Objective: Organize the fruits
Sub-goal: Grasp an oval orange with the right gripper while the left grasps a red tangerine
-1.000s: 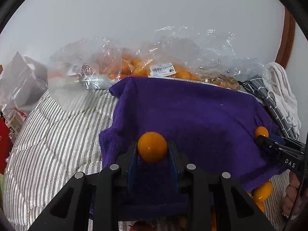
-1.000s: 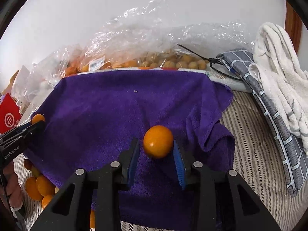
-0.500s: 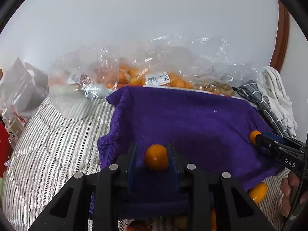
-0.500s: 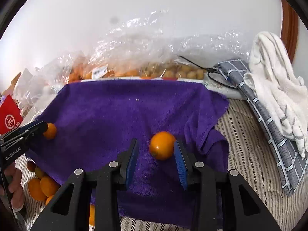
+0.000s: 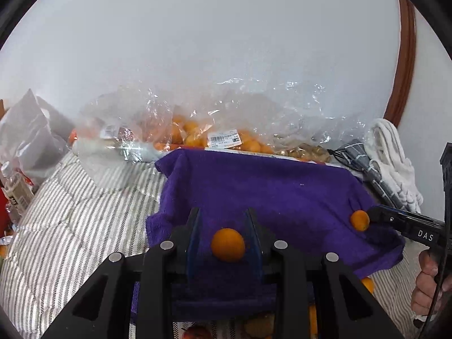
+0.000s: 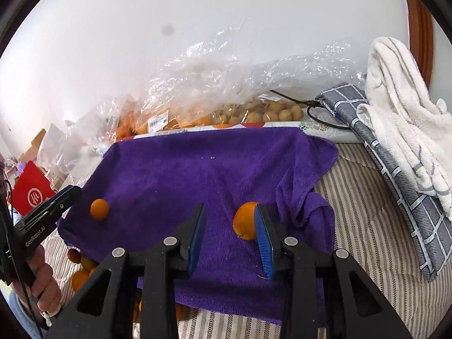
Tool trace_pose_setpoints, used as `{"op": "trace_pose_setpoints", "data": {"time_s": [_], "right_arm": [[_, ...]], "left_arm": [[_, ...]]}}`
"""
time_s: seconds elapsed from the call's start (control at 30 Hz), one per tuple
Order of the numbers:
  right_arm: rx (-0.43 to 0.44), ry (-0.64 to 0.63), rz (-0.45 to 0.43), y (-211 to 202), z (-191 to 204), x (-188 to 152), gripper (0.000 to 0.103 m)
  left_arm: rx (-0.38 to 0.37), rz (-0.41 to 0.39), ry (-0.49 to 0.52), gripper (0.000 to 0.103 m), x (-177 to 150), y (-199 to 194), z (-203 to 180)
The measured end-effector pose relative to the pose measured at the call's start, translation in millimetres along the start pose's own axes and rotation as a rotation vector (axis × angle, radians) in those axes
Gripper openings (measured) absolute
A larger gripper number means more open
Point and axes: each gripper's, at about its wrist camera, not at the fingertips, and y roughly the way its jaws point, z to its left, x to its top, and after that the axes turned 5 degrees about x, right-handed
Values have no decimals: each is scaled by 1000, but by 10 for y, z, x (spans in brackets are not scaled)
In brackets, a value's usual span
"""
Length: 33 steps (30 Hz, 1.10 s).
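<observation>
A purple towel (image 5: 268, 192) lies spread over a raised surface. Two small orange fruits rest on it. One fruit (image 5: 228, 244) sits just beyond my left gripper (image 5: 222, 214), whose blue pads stand narrowly apart with a gap on each side of it. The right wrist view shows that fruit (image 6: 99, 209) lying clear of the left gripper's tip (image 6: 72, 193). The other fruit (image 6: 245, 221) lies by the right pad of my right gripper (image 6: 230, 207), well apart from the left pad. In the left wrist view this fruit (image 5: 359, 220) sits at the right gripper's tip (image 5: 375, 214).
Clear plastic bags of orange fruit (image 5: 192, 135) and brownish fruit (image 6: 271, 113) line the wall behind the towel. Several loose fruits (image 6: 80, 271) lie on the striped bedding (image 5: 70, 220) under the towel's near edge. White and grey checked cloths (image 6: 401, 130) are piled on the right. A red box (image 6: 31, 195) stands left.
Both grippers have lifted and drawn back from the towel. Each fruit stays on the towel, looking smaller and farther from the pads than before.
</observation>
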Motion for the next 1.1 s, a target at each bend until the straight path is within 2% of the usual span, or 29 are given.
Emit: {"op": "trace_pose_setpoints", "data": {"time_s": [0.13, 0.2, 0.23, 0.37, 0.47, 0.63, 0.73, 0.83, 1.1], "right_arm": [[2, -2, 3, -52, 29, 12, 39], [-1, 2, -4, -72, 50, 12, 52], [-3, 1, -10, -80, 50, 16, 53], [-13, -27, -27, -128, 87, 14, 53], [-4, -26, -38, -176, 81, 22, 53], [9, -33, -59, -278, 123, 32, 52], [26, -51, -71, -337, 186, 15, 52], [56, -56, -69, -377, 257, -18, 51], [51, -107, -39, -574, 360, -340, 50]], "left_arm": [[14, 7, -3, 29, -13, -21, 3], [16, -2, 4, 29, -16, -63, -2], [15, -7, -1, 29, -15, -94, 6], [-8, -6, -42, 30, -74, -273, 103], [-16, -3, -36, 39, -271, -465, 188], [-11, 40, -69, 39, -502, -583, 318], [-20, 76, -60, 39, -540, -540, 312], [15, 166, -36, 39, -565, -387, 280], [24, 213, -33, 39, -610, -309, 285]]}}
